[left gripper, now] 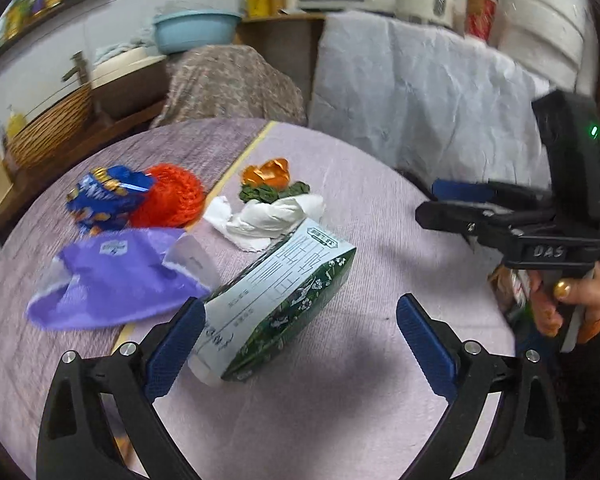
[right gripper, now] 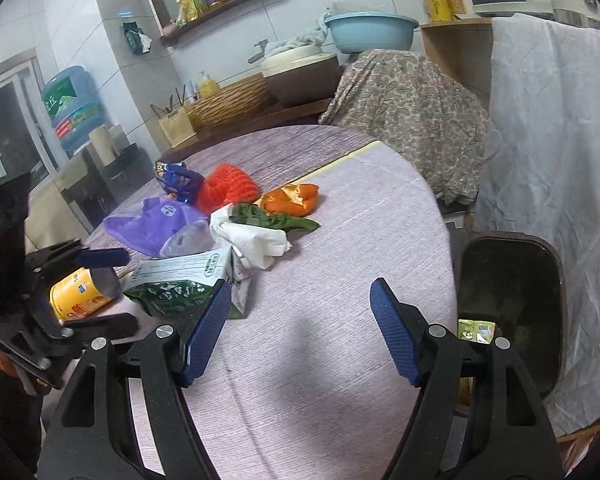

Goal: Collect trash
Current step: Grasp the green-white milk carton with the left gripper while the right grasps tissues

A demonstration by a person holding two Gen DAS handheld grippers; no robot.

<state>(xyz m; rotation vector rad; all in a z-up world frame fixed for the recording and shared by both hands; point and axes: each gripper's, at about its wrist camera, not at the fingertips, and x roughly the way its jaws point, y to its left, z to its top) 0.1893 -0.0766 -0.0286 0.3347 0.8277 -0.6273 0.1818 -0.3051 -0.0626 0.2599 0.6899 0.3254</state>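
Note:
A green and white carton (left gripper: 280,292) lies on the round table (left gripper: 372,208), also in the right wrist view (right gripper: 180,280). My left gripper (left gripper: 300,340) is open around its near end, the left pad touching it. My right gripper (right gripper: 300,324) is open and empty above the table, right of the carton; it shows in the left wrist view (left gripper: 452,204). Behind lie a purple bag (left gripper: 116,280), a blue wrapper (left gripper: 104,196), a red net (left gripper: 172,196), white tissue (left gripper: 268,216), green leaves (right gripper: 272,218) and orange peel (right gripper: 292,200).
A dark trash bin (right gripper: 508,304) stands right of the table, with a yellow-green packet (right gripper: 476,332) at its near rim. A yellow can (right gripper: 80,292) lies by the left gripper (right gripper: 100,288). Cloth-covered furniture (right gripper: 404,112) stands behind the table.

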